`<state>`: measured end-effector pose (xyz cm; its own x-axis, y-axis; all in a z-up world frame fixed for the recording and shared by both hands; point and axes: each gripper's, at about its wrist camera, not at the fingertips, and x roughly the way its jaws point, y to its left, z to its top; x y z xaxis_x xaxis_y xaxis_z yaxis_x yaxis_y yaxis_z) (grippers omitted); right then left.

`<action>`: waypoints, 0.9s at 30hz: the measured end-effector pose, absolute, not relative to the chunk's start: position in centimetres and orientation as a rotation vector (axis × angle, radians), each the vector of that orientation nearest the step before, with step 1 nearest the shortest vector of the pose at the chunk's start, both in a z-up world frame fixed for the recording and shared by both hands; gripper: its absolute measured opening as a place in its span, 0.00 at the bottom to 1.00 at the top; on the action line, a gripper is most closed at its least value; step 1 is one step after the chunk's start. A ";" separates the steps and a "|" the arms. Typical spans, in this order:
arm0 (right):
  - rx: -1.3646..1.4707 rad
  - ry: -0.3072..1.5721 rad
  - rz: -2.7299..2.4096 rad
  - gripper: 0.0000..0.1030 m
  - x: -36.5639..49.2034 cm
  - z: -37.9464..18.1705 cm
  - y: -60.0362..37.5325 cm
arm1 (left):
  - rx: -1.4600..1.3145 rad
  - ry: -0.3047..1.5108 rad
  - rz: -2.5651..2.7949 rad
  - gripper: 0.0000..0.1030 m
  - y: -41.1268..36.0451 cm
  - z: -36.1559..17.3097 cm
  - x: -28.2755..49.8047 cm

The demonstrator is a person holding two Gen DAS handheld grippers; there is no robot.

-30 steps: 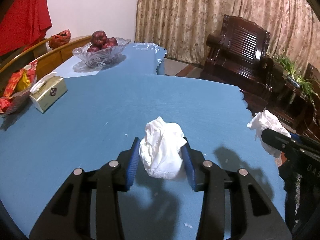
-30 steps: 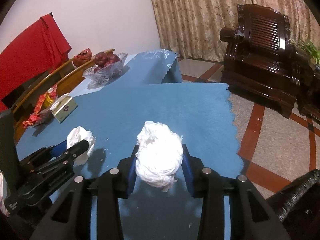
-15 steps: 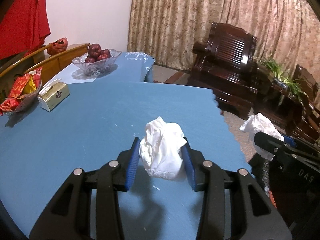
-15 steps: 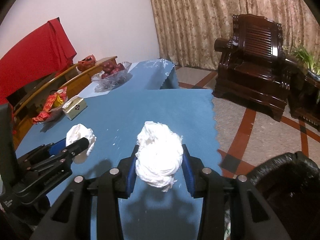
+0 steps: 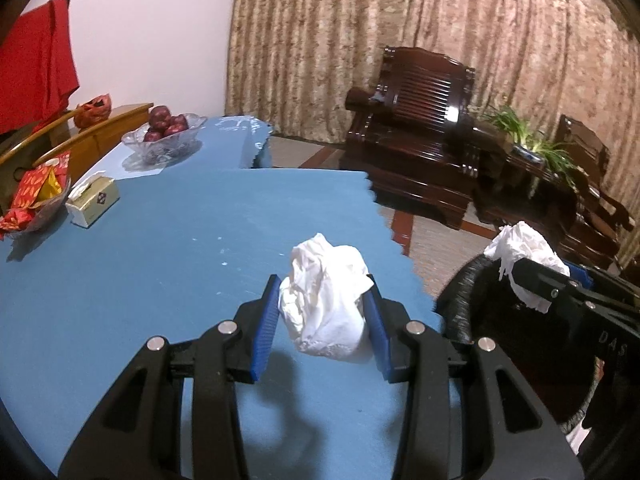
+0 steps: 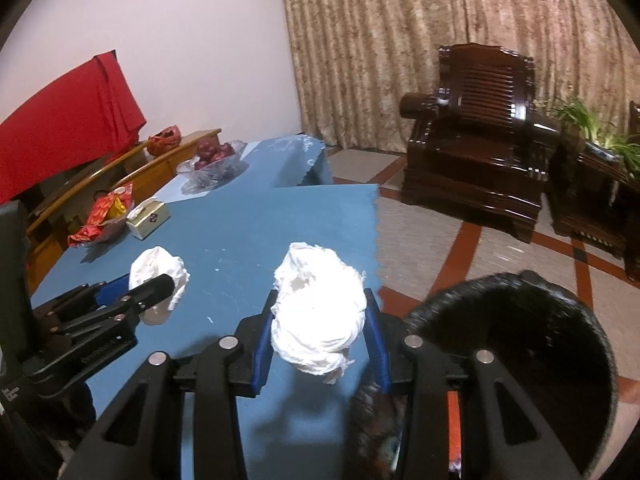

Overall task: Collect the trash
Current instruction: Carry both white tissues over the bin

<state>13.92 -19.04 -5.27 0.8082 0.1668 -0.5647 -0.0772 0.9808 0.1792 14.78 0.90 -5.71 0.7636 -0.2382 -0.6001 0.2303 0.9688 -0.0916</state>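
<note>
Between my left gripper's [image 5: 322, 320] blue pads sits a crumpled white tissue [image 5: 326, 300], pinched on both sides, the jaws closed only as far as the wad allows. My right gripper [image 6: 320, 326] holds a second tissue wad [image 6: 318, 312] the same way, squeezed between its pads and bulging above them. Both wads are clear of the blue tablecloth [image 5: 160, 260], which lies under and ahead of my left fingers.

Just to the right of my right fingers, and lower, gapes the black-lined trash bin [image 6: 520, 340], its rim close beside the table's scalloped edge. From the left view that same bin [image 5: 460, 304] lies off to the right of my fingers, with my other gripper and its tissue above it.

I judge this to be the carry step: both pieces are picked up and on the way to the bin, neither yet dropped. The next move calls for swinging the right fingers a little further right until the wad hangs over the dark opening, then parting the pads; the left has farther to go, off the table edge.

Beyond my fingers to the left stand a tissue box [image 5: 93, 200], a dish of red-wrapped snacks [image 5: 34, 196], and farther off a glass bowl of apples [image 5: 166, 136]. Farthest, a dark wooden armchair [image 5: 420, 152] sits before patterned curtains [image 5: 400, 32].
</note>
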 end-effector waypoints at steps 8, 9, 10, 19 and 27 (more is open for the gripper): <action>0.172 0.602 0.044 0.39 10.4 -5.4 -23.3 | 0.003 0.643 -0.334 0.38 -3.0 -5.2 12.4; 0.171 0.601 0.032 0.39 10.0 -5.5 -23.8 | 0.004 0.640 -0.346 0.38 -3.5 -5.2 12.1; 0.171 0.601 0.024 0.39 9.8 -5.5 -24.1 | 0.006 0.638 -0.357 0.38 -4.1 -5.2 11.9; 0.187 0.581 -0.059 0.39 7.6 -5.3 -28.0 | 0.032 0.630 -0.458 0.39 -8.4 -5.0 10.6; 0.211 0.584 -0.144 0.39 6.9 -6.0 -31.4 | 0.064 0.629 -0.542 0.39 -12.6 -5.7 10.8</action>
<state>6.93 -31.37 -5.97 0.8253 -0.0745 -0.5598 0.1936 0.9685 0.1564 10.82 -12.63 -5.69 0.6749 -0.4623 -0.5751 0.5001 0.8597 -0.1040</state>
